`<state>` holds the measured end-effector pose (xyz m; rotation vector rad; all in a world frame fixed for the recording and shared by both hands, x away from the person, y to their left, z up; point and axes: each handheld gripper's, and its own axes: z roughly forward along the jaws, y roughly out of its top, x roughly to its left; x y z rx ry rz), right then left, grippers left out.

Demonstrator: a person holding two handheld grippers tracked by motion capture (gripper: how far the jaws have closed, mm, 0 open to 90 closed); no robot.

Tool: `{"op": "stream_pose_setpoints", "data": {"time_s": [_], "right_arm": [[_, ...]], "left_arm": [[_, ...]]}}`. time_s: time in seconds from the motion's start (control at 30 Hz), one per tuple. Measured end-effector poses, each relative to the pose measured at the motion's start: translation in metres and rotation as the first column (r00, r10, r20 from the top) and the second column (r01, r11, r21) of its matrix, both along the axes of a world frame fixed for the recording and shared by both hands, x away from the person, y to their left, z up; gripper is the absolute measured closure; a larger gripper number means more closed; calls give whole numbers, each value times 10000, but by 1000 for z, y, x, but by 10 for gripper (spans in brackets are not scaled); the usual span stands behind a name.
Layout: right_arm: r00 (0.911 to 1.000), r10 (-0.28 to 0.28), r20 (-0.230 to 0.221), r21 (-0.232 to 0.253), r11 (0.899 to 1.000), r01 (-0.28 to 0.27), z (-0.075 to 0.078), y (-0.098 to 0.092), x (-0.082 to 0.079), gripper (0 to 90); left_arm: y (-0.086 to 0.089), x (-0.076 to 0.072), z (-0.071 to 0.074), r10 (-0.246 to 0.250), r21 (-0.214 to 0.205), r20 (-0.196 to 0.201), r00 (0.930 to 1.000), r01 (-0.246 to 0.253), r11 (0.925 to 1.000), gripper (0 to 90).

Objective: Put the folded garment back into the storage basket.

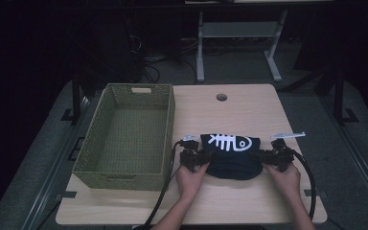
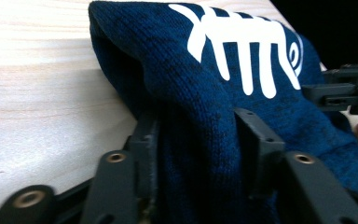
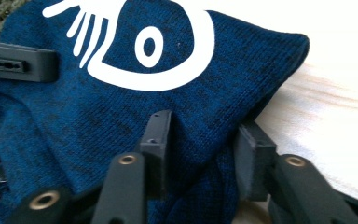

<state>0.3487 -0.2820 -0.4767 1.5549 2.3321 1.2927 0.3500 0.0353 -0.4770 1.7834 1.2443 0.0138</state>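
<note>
while each gripper pinches a side edge of the navy fishbone sweater (image 1: 232, 155), left gripper (image 1: 202, 156) at nine o'clock, right gripper (image 1: 263, 156) at three, bare table (image 1: 249, 108) lies at twelve o'clock.

Dark blue knit garment (image 1: 232, 155), white fishbone print; olive-green woven basket (image 1: 94, 133); pale wood table (image 1: 249, 108).

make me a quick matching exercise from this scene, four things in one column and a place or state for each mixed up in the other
1. green woven basket
2. dark blue knitted garment with white fish-bone print
3. left hand-held gripper
4. round hole in the light wooden table

a. near the table's far edge
b. pinched at both side edges
c. empty, on the table's left
d. shut on the garment's left edge

Pairs: 1-c, 2-b, 3-d, 4-a
</note>
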Motion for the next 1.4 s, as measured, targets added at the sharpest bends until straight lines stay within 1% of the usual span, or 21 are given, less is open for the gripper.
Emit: {"op": "stream_pose_setpoints", "data": {"time_s": [0.1, 0.23, 0.27, 0.33, 0.37, 0.43, 0.5, 0.53, 0.6, 0.77, 0.8, 0.87, 1.03, 1.1, 1.13, 1.17, 1.33, 1.37, 1.4], "right_arm": [[10000, 42, -34, 185, 9998, -41, 1, -1, -1, 675], [10000, 54, -3, 386, 9992, -54, 5, -3, -3, 702], [10000, 66, 72, 420, 9991, -69, 8, -4, -5, 705], [10000, 54, 83, 442, 9990, -57, 9, -5, -6, 705], [9999, 10, 103, 521, 9986, -15, 10, -5, -7, 705], [9999, -78, 138, 568, 9984, 70, 13, -6, -9, 707], [9996, -123, 254, 608, 9981, 107, 17, -7, -11, 709], [9989, -193, 421, 670, 9976, 164, 22, -9, -13, 710], [9986, -233, 477, 731, 9971, 198, 25, -10, -15, 710], [9971, -373, 660, 1097, 9935, 299, 37, -18, -19, 712], [9971, -399, 645, 1135, 9930, 324, 39, -18, -19, 712], [9960, -430, 779, 1152, 9928, 339, 47, -19, -20, 712], [9936, -385, 1061, 1269, 9916, 248, 64, -19, -19, 712], [9927, -370, 1145, 1433, 9895, 203, 71, -19, -18, 713], [9920, -373, 1208, 1517, 9882, 186, 77, -19, -18, 713], [9920, -373, 1208, 1517, 9882, 186, 77, -19, -18, 713], [9898, -298, 1390, 1585, 9873, 74, 92, -16, -16, 714], [9893, -284, 1434, 1589, 9873, 53, 98, -14, -15, 714], [9893, -284, 1434, 1589, 9873, 53, 98, -14, -15, 714]], "left_arm": [[-1, 0, 1, -5, -18, 49, 10000, 5, 10000, 640], [-3, 0, 5, -93, 1, 154, 9998, 93, 10000, 669], [-3, -1, 6, -138, -15, 205, 9997, 138, 9999, 679], [-6, -2, 9, -185, -20, 269, 9995, 186, 9998, 680], [-7, -2, 10, -180, -65, 285, 9994, 182, 9998, 680], [-9, -4, 13, -216, -342, 306, 9993, 226, 9992, 679], [-12, -5, 19, -266, -362, 495, 9984, 284, 9989, 680], [-13, -6, 23, -302, -390, 549, 9980, 323, 9987, 681], [-16, -7, 31, -370, -387, 756, 9964, 401, 9984, 681], [-18, -6, 47, -639, -318, 1079, 9921, 677, 9972, 681], [-19, -6, 51, -669, -272, 1119, 9915, 703, 9972, 681], [-18, -6, 57, -661, -353, 1177, 9909, 707, 9969, 681], [-15, -4, 75, -831, -289, 1476, 9855, 883, 9957, 680], [-14, -3, 82, -831, -353, 1546, 9845, 896, 9954, 681], [-13, -3, 85, -841, -375, 1565, 9841, 910, 9951, 680], [-12, -2, 88, -842, -382, 1612, 9833, 915, 9951, 680], [-7, 1, 102, -861, -414, 1722, 9813, 945, 9947, 680], [-6, 1, 104, -869, -397, 1764, 9805, 953, 9947, 677], [-5, 2, 106, -865, -420, 1760, 9806, 953, 9946, 677]]}}
